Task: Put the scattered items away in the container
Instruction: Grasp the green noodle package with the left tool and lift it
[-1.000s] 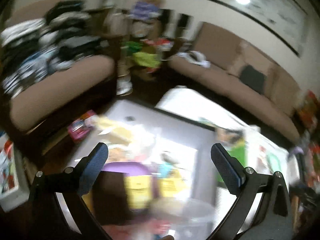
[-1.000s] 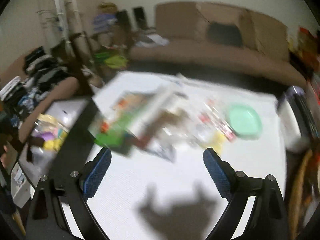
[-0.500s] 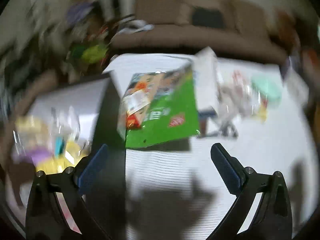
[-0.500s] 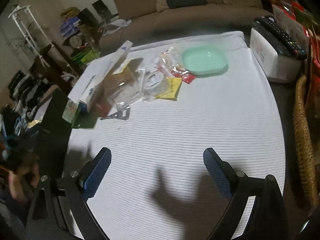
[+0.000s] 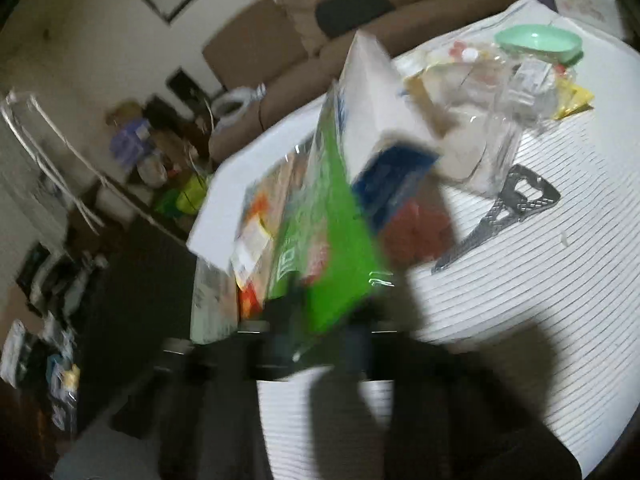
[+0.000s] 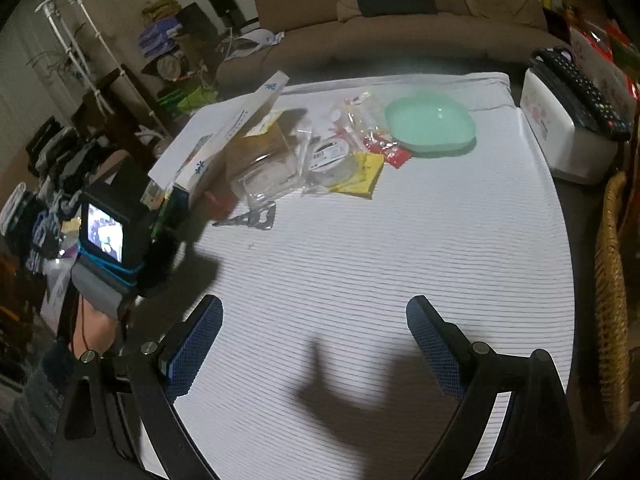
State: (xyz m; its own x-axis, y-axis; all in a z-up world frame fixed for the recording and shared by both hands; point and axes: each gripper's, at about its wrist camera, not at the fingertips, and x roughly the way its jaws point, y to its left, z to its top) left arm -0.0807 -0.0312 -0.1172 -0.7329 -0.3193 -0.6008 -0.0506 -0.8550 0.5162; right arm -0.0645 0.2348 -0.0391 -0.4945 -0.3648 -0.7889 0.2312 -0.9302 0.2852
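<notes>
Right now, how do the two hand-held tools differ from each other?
The left tool is shut on a green packet; the right tool stands wide open with nothing between its fingers. The left tool sits at the edge of the table, beside the pile of items; the right tool hangs over a bare part of the table. Both point down at that same table.
</notes>
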